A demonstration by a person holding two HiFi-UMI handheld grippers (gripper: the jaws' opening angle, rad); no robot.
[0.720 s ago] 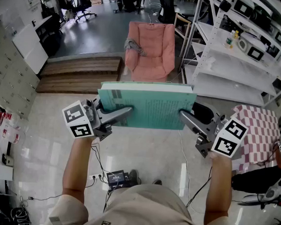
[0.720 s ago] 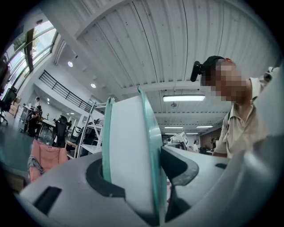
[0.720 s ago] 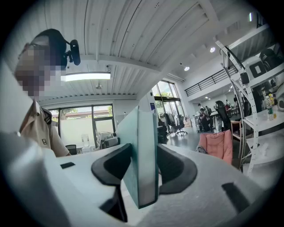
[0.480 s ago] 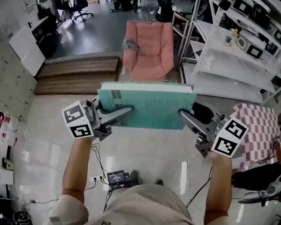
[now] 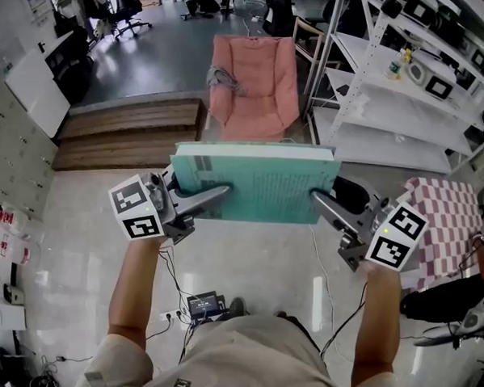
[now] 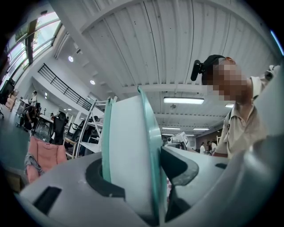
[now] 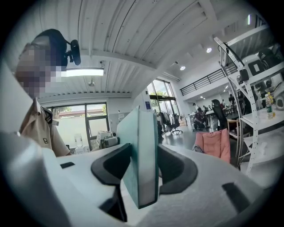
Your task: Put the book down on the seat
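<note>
Both of your hand-held grippers are clenched on the thick teal-covered book [image 5: 255, 181], one at each end.

- Left hand-held gripper [image 5: 212, 195]: both pads press on the book's left end. In the left gripper view the white page block fills the gap between the jaws.
- Right hand-held gripper [image 5: 321, 201]: its jaws grip the book's right end the same way. In the right gripper view the book's corner stands between the dark pads.
- Book: held in the air in front of your chest, lying roughly flat with a cover facing up. The pale page edge faces away from you. It hangs over the glossy tiled floor [image 5: 254, 262].
- Seat: the pink upholstered armchair [image 5: 255, 88] stands well beyond the book and apart from it. A grey cloth [image 5: 224, 78] is draped over one of its arms.
- Around you: white metal shelving [image 5: 384, 115] stands to your right of the armchair. A low wooden step platform [image 5: 132, 126] lies to its left. A red-and-white checked cloth [image 5: 442, 231] is near your right gripper.
</note>
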